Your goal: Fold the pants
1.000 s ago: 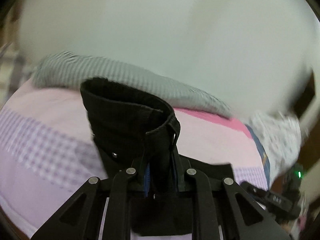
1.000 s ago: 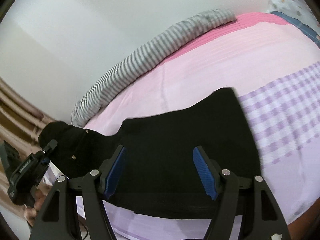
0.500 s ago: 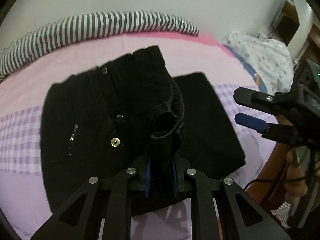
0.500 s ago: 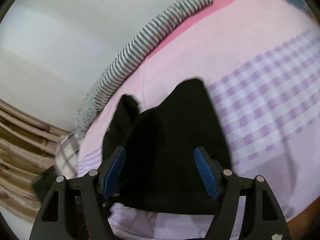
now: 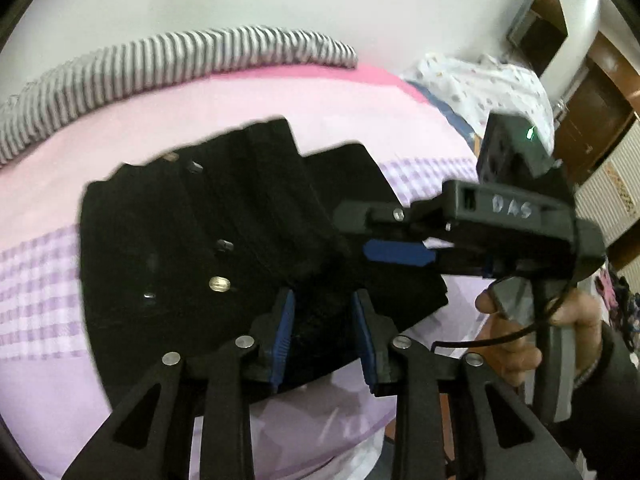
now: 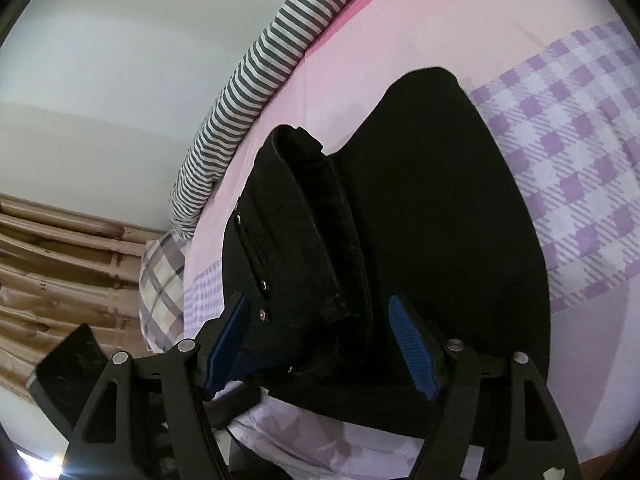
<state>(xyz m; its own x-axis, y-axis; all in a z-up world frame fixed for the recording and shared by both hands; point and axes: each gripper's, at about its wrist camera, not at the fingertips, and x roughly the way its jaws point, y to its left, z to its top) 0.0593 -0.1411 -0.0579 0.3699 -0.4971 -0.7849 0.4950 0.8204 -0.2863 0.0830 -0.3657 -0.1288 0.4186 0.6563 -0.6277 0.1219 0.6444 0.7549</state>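
In front of me a bed (image 5: 280, 120) lies under a sheet (image 6: 580, 140) of pale pink with bands of lilac-and-white check. A grey-and-white striped bolster (image 5: 160, 60) runs along its far edge, against a plain off-white wall (image 5: 320, 0). At my right a white spotted quilt (image 5: 492, 88) is bunched near a dark wooden door (image 5: 596, 112). On my left I see a plaid pillow (image 6: 160, 280) beside beige patterned curtains (image 6: 60, 260). The light is soft and even.
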